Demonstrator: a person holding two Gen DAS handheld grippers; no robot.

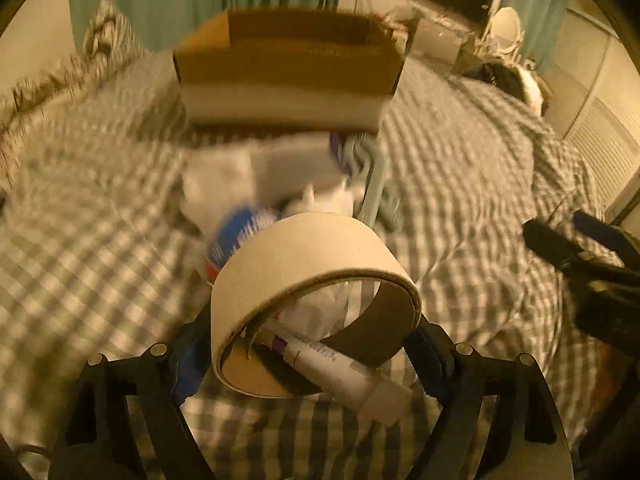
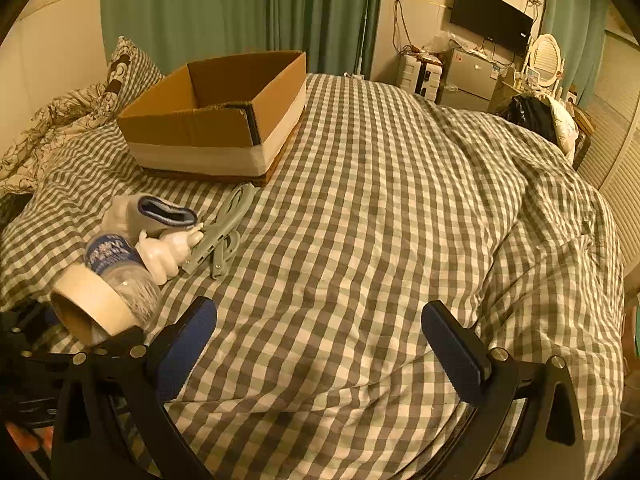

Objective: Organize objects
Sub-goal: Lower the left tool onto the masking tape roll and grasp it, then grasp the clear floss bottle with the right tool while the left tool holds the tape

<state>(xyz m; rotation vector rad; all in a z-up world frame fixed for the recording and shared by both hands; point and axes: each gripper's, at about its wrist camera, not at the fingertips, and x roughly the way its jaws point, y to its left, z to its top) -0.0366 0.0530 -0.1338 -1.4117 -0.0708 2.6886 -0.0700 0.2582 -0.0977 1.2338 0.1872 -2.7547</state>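
A: What is your left gripper (image 1: 316, 344) doing?

B: It is squeezing the ring (image 1: 304, 276), a big cardboard roll. One blue finger presses each side, in the lower middle of the left wrist view. In the right wrist view you see the same ring at the lower left.

A: What is under the ring?

B: A tube (image 1: 340, 372) lies on the blanket (image 2: 380, 200), and you can see it through the hole. Just past the ring, going up the frame, there is a bottle (image 1: 236, 236) with a blue label, but that part is blurry.

A: Where are the other things?

B: Look at the right wrist view. At the left, going rightward, you see the bottle, then a white toy (image 2: 168, 250), then a sock (image 2: 160, 212) just above them, then the gray scissors (image 2: 224, 232) touching the toy. They sit close together on the blanket.

A: And the box (image 2: 216, 120)?

B: It is open, in the upper left, just past the scissors.

A: What about your right gripper (image 2: 320, 344)?

B: Its fingers are spread wide, with only blanket between them. It holds nothing.
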